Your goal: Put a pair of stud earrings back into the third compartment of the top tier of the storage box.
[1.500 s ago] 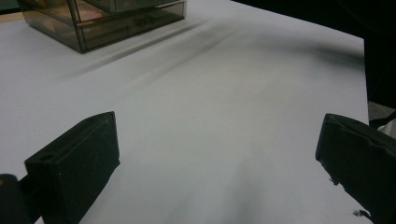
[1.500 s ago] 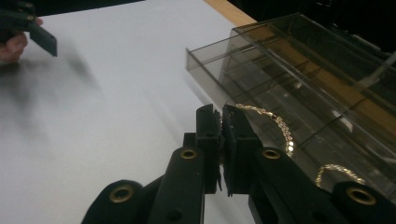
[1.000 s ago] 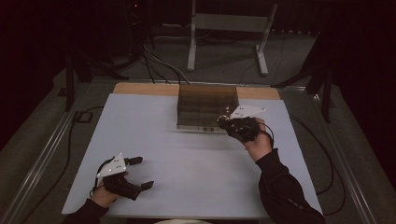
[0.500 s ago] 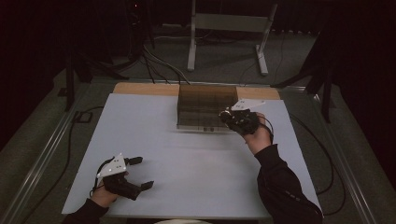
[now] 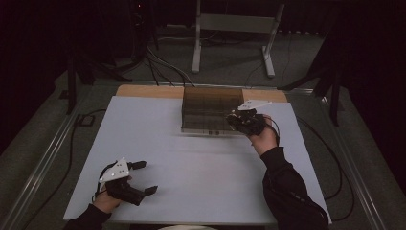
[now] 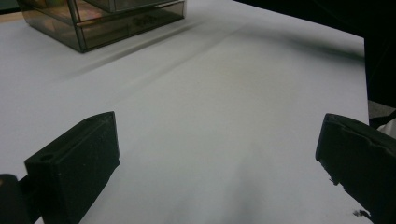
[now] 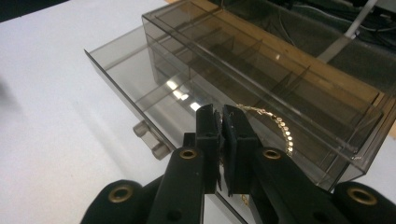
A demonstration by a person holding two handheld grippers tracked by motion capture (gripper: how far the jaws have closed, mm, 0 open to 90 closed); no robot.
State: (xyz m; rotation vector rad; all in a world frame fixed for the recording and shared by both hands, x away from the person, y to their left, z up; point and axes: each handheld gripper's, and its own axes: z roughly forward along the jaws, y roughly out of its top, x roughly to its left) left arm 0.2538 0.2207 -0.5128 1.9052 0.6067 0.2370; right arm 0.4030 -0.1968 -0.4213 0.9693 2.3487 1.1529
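— What is seen at the near left of the table?

— The left gripper is held low over the white surface, near the front edge, with its jaws spread wide apart. Nothing is gripped between them; in the left gripper view, bare tabletop is seen between the two black pads.

— And further right?

— A smoked, clear drawer box is set at the far middle of the table. Its lower drawer is pulled out toward the near side, with two small knobs on its front.

— What is found at the right?

— The right gripper is held at the box's right near corner. Its jaws are pressed together on a gold chain, which is clamped at one end. The rest of the chain is draped to the right, over the open drawer.
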